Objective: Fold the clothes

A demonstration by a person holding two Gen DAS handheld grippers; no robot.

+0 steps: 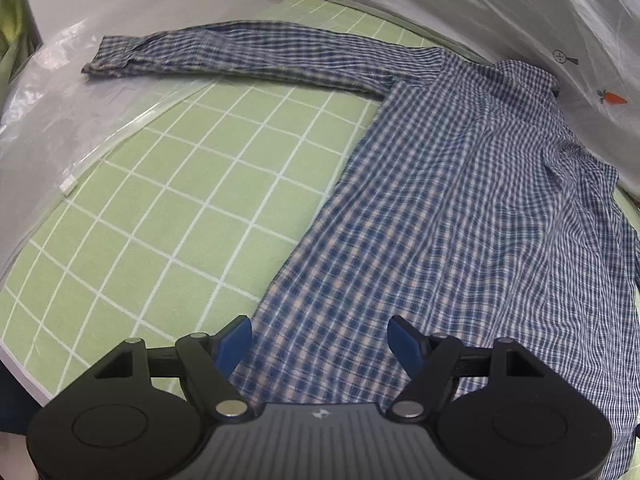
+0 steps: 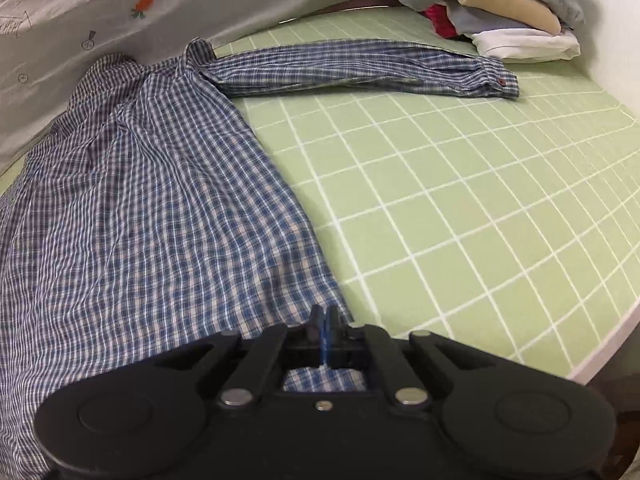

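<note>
**Hem in reach, right side pinched, left side yet to bite**

I'm looking at the plaid shirt (image 1: 460, 208) spread flat on the green grid mat (image 1: 180, 208), and the thing that matters here is its long axis: it runs from the hem at the bottom of both frames up to the collar near the top. In the left wrist view the body fills the right half and one sleeve (image 1: 240, 56) stretches off toward the upper left. In the right wrist view the body (image 2: 152, 200) fills the left half and the other sleeve (image 2: 360, 66) runs toward the upper right, its cuff ending near a pile of folded clothes (image 2: 512, 12) in the top right corner.

So each hand has its own hem corner straight ahead of it, at the bottom centre of its picture. The right gripper (image 2: 325, 332) has its blue pads nearly together, and checked fabric shows just beneath the jaws, so I read that as a pinch on the shirt's lower edge. The left gripper (image 1: 320, 340) stands wide open, one pad over the mat, the other over the cloth, with the shirt's side edge running between them; nothing is held.

My judgement: the left needs to clamp its corner next, then both can carry the hem up the frame toward the collar. If only one side lifts, the fold will skew.
</note>
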